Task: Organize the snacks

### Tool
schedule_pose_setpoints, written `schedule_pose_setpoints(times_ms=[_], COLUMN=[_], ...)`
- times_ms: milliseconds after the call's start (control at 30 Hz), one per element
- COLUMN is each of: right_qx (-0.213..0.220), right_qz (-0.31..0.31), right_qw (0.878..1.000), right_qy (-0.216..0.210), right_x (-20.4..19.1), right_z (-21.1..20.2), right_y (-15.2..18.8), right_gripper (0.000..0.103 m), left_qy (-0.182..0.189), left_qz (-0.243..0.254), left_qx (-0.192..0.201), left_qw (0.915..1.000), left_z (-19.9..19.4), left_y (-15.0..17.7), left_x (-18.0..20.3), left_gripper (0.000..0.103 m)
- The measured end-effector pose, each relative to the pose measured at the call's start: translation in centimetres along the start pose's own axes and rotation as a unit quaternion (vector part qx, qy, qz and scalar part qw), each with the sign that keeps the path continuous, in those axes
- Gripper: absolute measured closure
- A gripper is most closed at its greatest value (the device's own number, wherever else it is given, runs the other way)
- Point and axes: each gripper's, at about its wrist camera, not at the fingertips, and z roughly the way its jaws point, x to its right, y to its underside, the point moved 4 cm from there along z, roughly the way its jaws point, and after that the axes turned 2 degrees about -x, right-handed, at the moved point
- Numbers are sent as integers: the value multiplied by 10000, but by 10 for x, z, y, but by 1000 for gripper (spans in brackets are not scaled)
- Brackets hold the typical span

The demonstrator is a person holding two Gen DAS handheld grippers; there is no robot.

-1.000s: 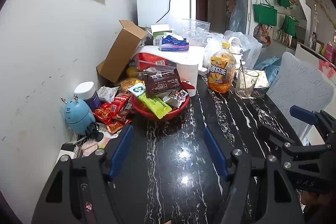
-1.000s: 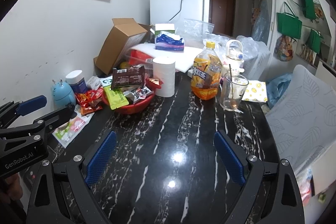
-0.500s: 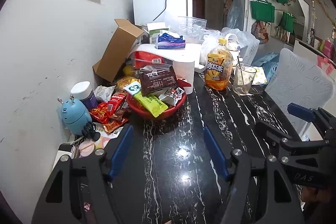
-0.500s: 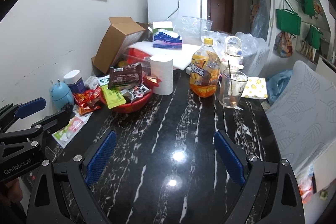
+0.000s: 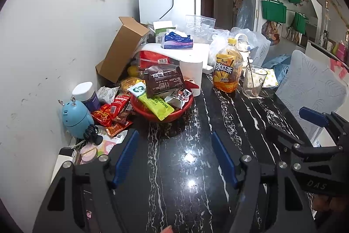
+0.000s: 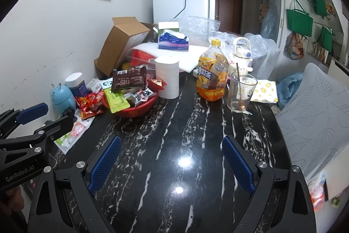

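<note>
My left gripper (image 5: pixel 174 154): jaws parted, nothing between them, above bare tabletop. My right gripper (image 6: pixel 171 159): jaws wide, empty, likewise. Surface: black marble table (image 6: pixel 174 128) with white veins, against a white wall. Snacks: heaped in a red bowl (image 5: pixel 174 114) at the wall side; the brown packet (image 5: pixel 164 81) lies crosswise on top, the green packet (image 5: pixel 154 103) slants towards me.

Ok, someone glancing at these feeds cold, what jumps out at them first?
Probably the red bowl heaped with snack packets, a dark brown packet on top, at the table's left beside a white paper roll. Next, the orange iced-tea bottle and an empty glass to its right. Both grippers, left and right, hover open over bare black marble.
</note>
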Motion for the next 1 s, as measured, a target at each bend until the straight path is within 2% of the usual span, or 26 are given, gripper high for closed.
schedule_pose_setpoints(times_ms=[1000], right_qx=[-115], right_qz=[-32], right_qw=[9999], right_qy=[38], right_x=[4], right_z=[14], right_y=[0], right_gripper=[8], left_qy=[36], left_qz=[-6], left_qx=[-139], left_qw=[9999], left_z=[14], left_y=[3], left_x=[1], left_gripper=[35])
